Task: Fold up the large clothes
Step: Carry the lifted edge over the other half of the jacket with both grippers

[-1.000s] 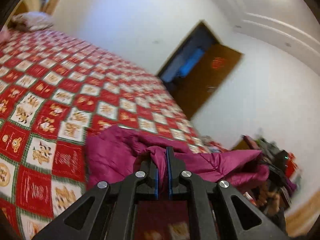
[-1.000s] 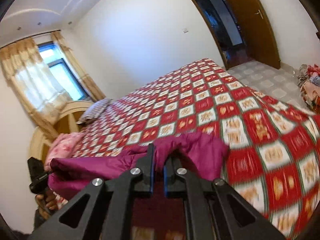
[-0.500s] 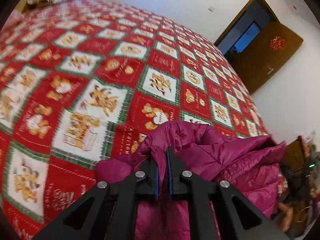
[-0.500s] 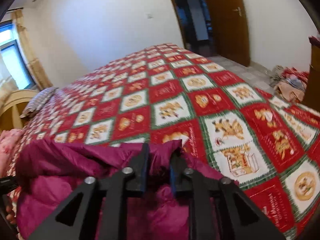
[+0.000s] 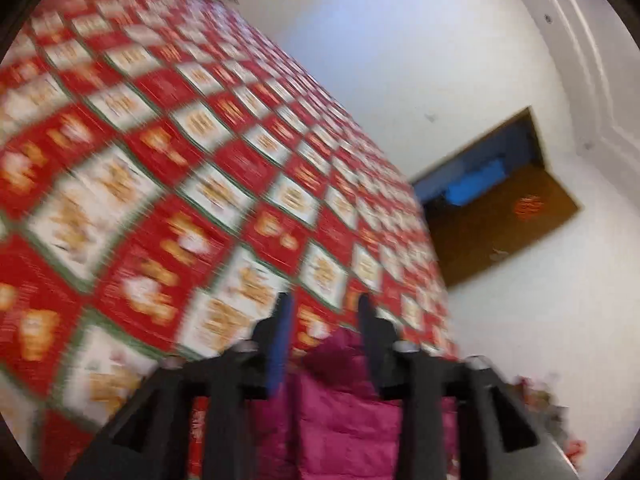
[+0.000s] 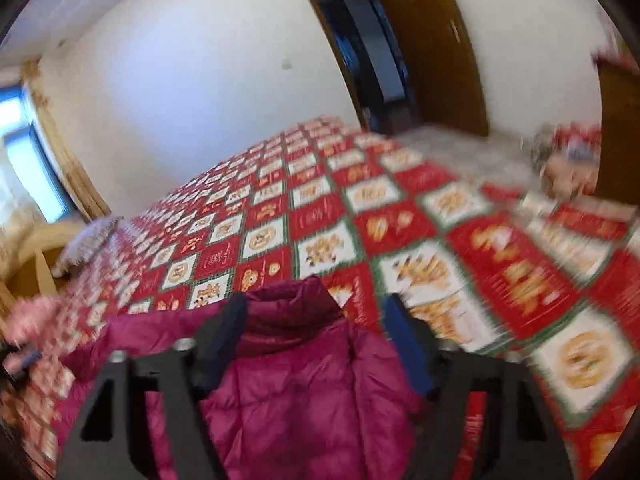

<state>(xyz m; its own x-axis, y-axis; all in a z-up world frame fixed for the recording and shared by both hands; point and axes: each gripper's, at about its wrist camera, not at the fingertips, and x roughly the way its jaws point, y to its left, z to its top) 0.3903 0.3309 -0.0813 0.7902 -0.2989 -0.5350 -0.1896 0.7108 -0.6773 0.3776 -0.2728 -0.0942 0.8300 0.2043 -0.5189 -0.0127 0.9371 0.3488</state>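
Bright daylit room, heavy motion blur, fisheye-bent edges

Wide open bed (image 6: 328,216) ahead of me, red patchwork quilt flat and bare right up to the pillow (image 6: 86,240) at the head, only the magenta puffer jacket (image 6: 304,384) heaped just under my fingers, doorway (image 6: 360,52) and white wall well beyond.

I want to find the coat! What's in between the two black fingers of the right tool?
The puffy magenta jacket lies there, collar up, on the red checked bedspread. The right tool stands open around it, not pinching. That shows in the right wrist view.
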